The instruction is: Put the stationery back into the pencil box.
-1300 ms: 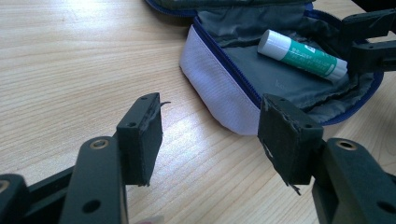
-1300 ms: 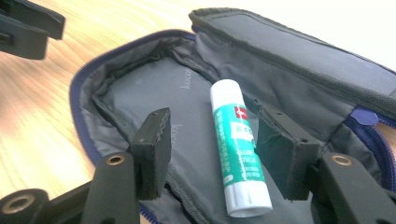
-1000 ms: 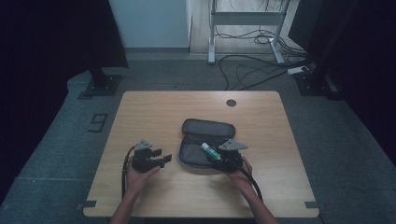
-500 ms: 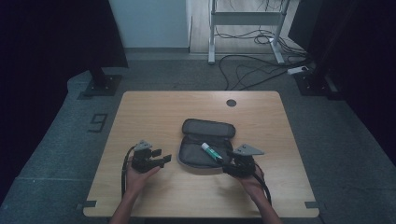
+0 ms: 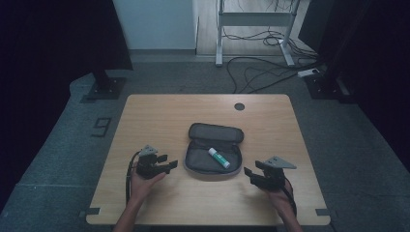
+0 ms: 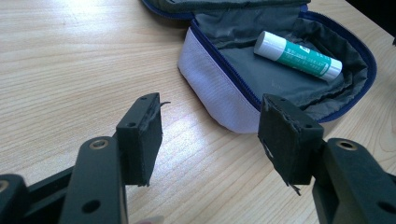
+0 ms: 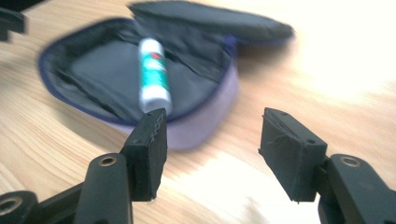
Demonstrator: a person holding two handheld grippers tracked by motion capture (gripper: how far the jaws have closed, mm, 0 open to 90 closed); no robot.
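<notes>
lying open between the empty, parted left claw (image 5: 170,166) and right claw (image 5: 247,172), the pouch (image 5: 212,154) holds a glue stick (image 5: 219,157).

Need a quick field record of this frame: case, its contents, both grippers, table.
case: pencil case, unzipped, lid folded back, lying mid-table
contents: glue stick, green label, white cap, lying flat inside the case
left gripper: left gripper, jaws open, nothing between them, beside the case's left edge, not touching
right gripper: right gripper, jaws just been opening, nothing between them, right of the case, apart from it
table: wooden table, round dark grommet near the far edge
</notes>
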